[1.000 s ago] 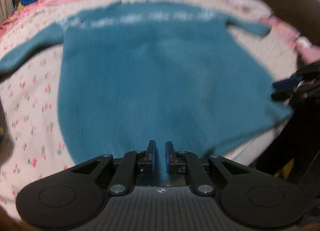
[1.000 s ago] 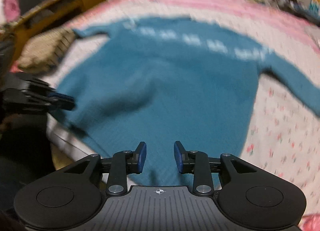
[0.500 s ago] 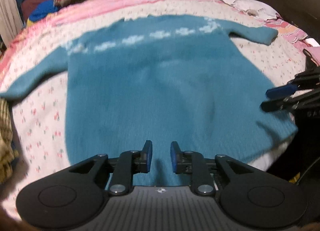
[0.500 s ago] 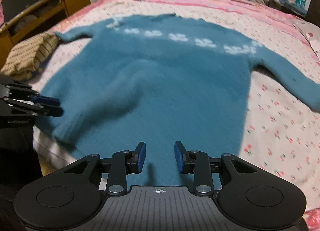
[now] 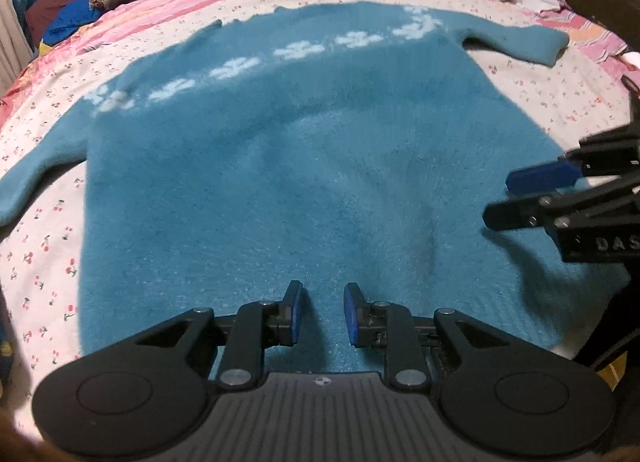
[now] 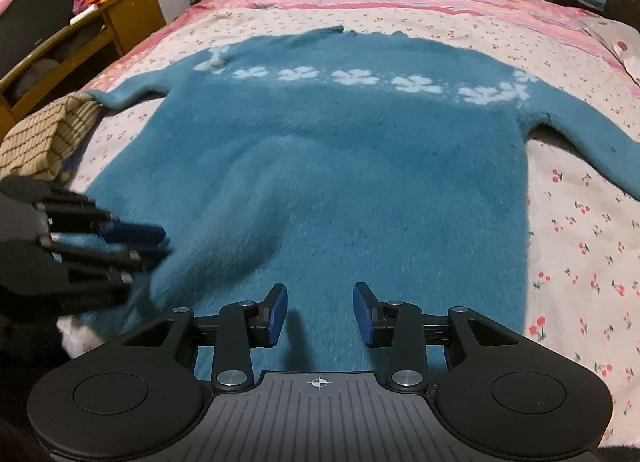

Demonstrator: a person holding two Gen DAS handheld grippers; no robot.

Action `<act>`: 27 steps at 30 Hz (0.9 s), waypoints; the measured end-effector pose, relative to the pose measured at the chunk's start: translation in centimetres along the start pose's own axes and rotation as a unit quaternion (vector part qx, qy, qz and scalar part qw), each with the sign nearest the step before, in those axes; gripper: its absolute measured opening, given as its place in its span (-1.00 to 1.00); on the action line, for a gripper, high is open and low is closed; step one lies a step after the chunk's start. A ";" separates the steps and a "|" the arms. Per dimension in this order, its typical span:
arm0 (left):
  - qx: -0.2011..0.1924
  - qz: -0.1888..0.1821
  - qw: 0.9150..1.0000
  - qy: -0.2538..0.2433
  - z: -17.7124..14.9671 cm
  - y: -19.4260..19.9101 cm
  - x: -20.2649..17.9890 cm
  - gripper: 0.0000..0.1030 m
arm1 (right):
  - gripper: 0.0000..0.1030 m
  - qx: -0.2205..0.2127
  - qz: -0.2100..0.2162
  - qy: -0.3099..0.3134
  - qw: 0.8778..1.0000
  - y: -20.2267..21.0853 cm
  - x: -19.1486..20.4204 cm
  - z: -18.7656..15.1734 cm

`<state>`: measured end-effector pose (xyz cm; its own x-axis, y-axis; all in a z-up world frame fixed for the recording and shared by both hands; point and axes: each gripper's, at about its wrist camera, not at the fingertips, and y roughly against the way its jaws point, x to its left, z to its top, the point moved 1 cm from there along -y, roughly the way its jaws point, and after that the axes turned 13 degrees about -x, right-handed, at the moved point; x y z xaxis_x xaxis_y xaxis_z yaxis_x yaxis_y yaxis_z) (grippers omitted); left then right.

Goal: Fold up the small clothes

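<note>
Since the teal sweater (image 5: 280, 190) lies flat on the bed (image 5: 44, 262), hem at the near edge, we hover both the left gripper (image 5: 320, 312) and right gripper (image 6: 320, 312) right above that hem, jaws parted and just widened, nothing between them.

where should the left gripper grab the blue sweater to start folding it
Probably at the end of its own-side sleeve, which lies flat and stretched out on the bedspread, clear of the sweater body. Come from the outer side, jaws across the cuff, then carry it over the body. The left gripper, just opening, stands empty above the hem.
</note>
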<state>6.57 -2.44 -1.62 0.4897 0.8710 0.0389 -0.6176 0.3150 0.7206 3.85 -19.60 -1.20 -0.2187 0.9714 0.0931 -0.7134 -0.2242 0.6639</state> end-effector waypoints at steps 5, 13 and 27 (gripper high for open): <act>-0.012 -0.004 1.000 0.001 1.6 -0.1 0.3 -0.43 | -0.30 0.003 -0.008 -0.002 1.000 -1.5 -0.3 0.6; -0.025 0.001 1.000 -0.014 4.3 -1.8 -0.1 -0.43 | -0.30 -0.025 -0.020 -0.016 0.999 -2.6 -1.5 2.8; -0.029 -0.003 0.999 -0.023 7.3 -4.0 -1.3 -0.43 | -0.30 -0.045 -0.040 -0.062 0.996 -3.7 -5.5 3.4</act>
<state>12.94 -7.61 0.50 0.5207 0.8510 0.0674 -0.6484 0.3429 0.6797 9.93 -23.81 -1.58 -0.0793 0.9874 0.1367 -0.7829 -0.1466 0.6046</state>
